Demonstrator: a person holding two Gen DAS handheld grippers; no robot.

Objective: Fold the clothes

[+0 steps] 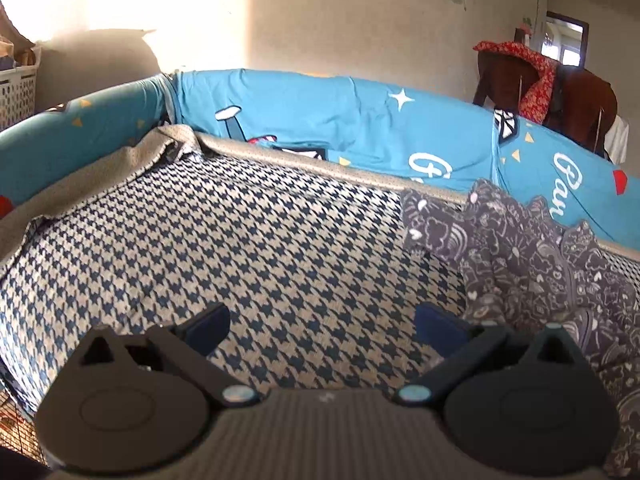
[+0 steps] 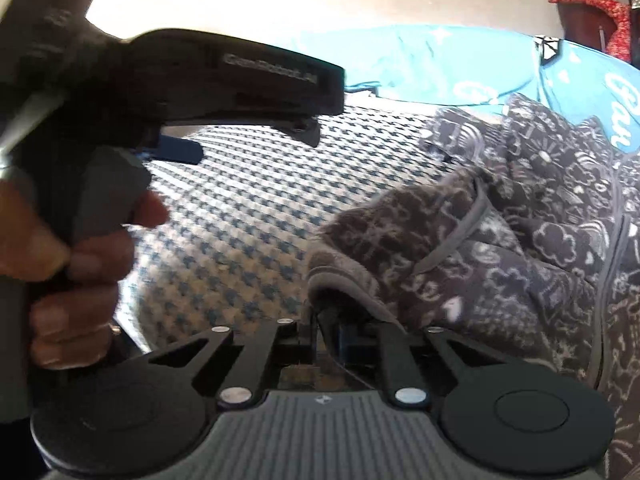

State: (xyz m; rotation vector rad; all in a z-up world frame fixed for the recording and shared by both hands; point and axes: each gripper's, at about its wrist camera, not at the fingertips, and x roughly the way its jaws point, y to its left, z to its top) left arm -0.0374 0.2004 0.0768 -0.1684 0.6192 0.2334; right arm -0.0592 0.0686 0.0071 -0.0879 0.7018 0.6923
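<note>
A dark grey garment (image 1: 520,252) with white doodle print lies crumpled at the right of a bed with a blue-and-cream houndstooth cover (image 1: 224,240). My left gripper (image 1: 320,326) hovers open above the cover, the garment just to the right of its blue fingertips (image 1: 436,326), nothing between them. In the right wrist view my right gripper (image 2: 320,320) is shut on a hemmed edge of the garment (image 2: 400,248), which bunches up over the jaws. The left gripper (image 2: 176,148), held by a hand (image 2: 80,264), appears at the left of that view.
A bright blue printed bumper (image 1: 360,128) runs along the bed's far side against the wall. A white laundry basket (image 1: 16,88) stands at far left. A brown chair draped with red floral cloth (image 1: 536,76) stands behind the bed at right.
</note>
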